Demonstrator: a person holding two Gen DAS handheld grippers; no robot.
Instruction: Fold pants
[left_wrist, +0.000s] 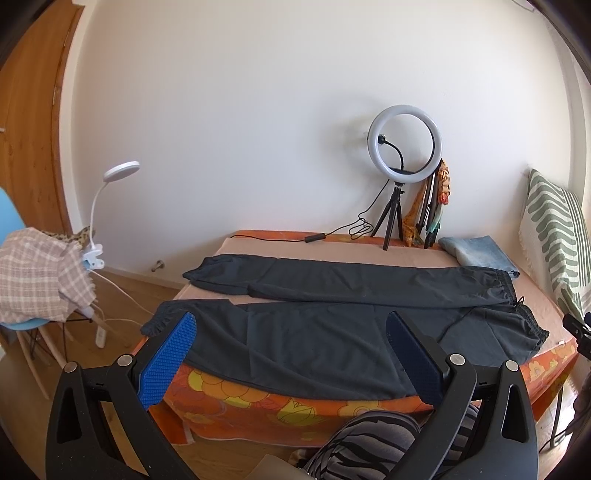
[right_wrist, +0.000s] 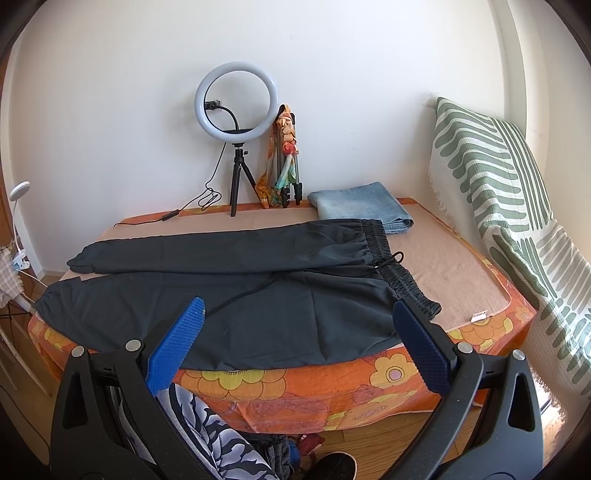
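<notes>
Your dark pants (left_wrist: 332, 325) lie spread flat across the bed (left_wrist: 295, 402), filling the middle of both views, with the elastic waistband (right_wrist: 402, 273) at the right and the two cuffed ankles at the left. The far leg runs across the centre of the frame; the near leg sits lower, its long edge hanging a little over the bed's front side. A drawstring (right_wrist: 258, 291) trails across the near leg from the waistband.

Your left claw (left_wrist: 291, 354) is released, its blue pads wide apart at the bottom of the left view, short of the fabric and holding nothing. Your right claw (right_wrist: 295, 347) is likewise spread and empty, low in the right view, in front of the near leg's edge.

Expect the cloth to behave as thin, light and limp, probably a little slick: it will sag and slide rather than hold a line, and a pinch of one layer may let the layer beneath slip. The gathered parts look like your surest holds. Take the near cuff (left_wrist: 162, 317) at the left of the frame with your left claw and the near end of the waistband at the right with your right one, biting both layers. Lift evenly so the leg stays taut, and mind the drawstring does not catch.

Folded jeans (right_wrist: 362, 206) sit just beyond the waistband, beside the ring light (right_wrist: 236, 103).
</notes>
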